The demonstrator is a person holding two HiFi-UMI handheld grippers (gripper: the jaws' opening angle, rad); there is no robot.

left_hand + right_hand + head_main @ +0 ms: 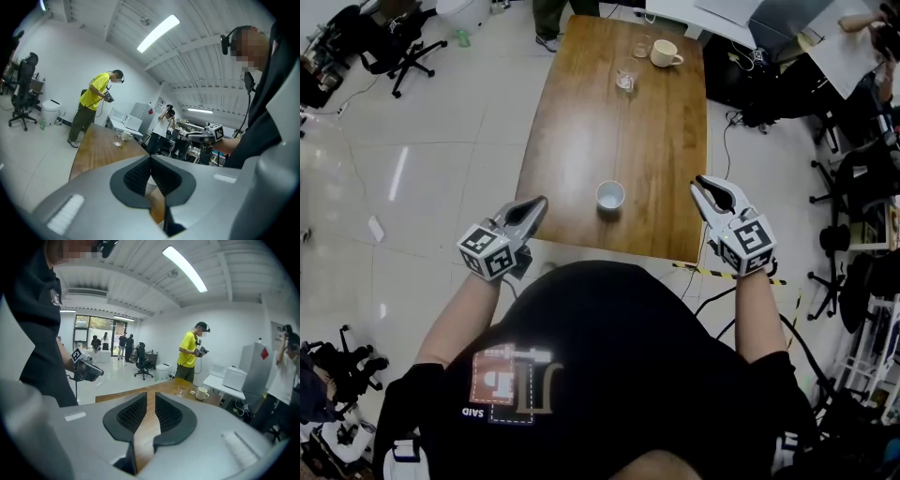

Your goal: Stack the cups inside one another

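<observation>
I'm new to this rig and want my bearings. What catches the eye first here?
A long wooden table stretches ahead, with a lone white cup near its close end and a cream mug beside clear glasses at the far end. The left gripper and right gripper hang either side of the white cup, both empty. A person in a yellow shirt stands past the far end.

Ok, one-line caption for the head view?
Left gripper and right gripper hover empty by a wooden table's near end, white cup between them, mug and two glasses beyond.
</observation>
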